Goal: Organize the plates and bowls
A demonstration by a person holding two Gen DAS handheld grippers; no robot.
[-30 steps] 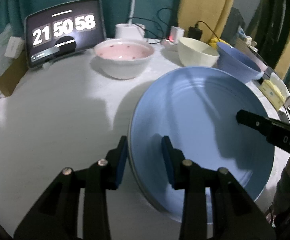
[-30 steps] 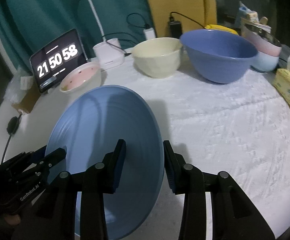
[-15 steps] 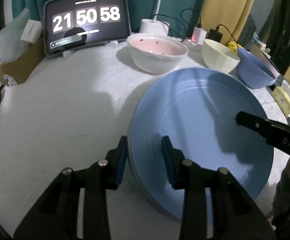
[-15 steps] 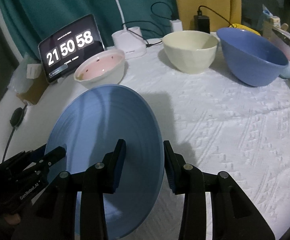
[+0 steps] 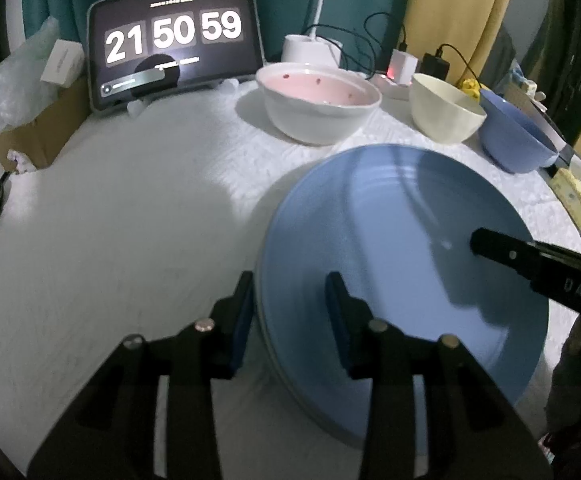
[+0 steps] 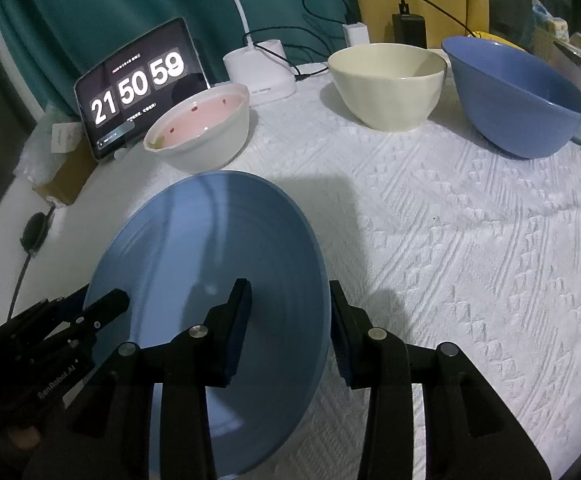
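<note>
A large blue plate [image 5: 402,248] [image 6: 210,248] is held between both grippers just over the white tablecloth. My left gripper [image 5: 290,300] is shut on its left rim, one finger outside and one on the inner face. My right gripper [image 6: 290,304] is shut on the opposite rim; one of its fingers [image 5: 486,242] shows over the plate in the left wrist view. Behind the plate stand a white bowl with a pink inside [image 5: 318,120] [image 6: 206,140], a cream bowl [image 5: 446,116] [image 6: 390,88] and a blue bowl [image 5: 514,140] [image 6: 522,108].
A tablet showing a clock [image 5: 174,40] leans at the back left, beside a cardboard box [image 5: 34,136]. A white lamp base [image 6: 258,68] and chargers with cables sit behind the bowls. A yellow sponge [image 5: 570,192] lies at the right edge. The tablecloth [image 6: 470,240] covers the round table.
Both grippers carried the plate a little toward the bowls and tablet, which now look nearer; in the last half second they held still. The grip on both rims is unchanged.
</note>
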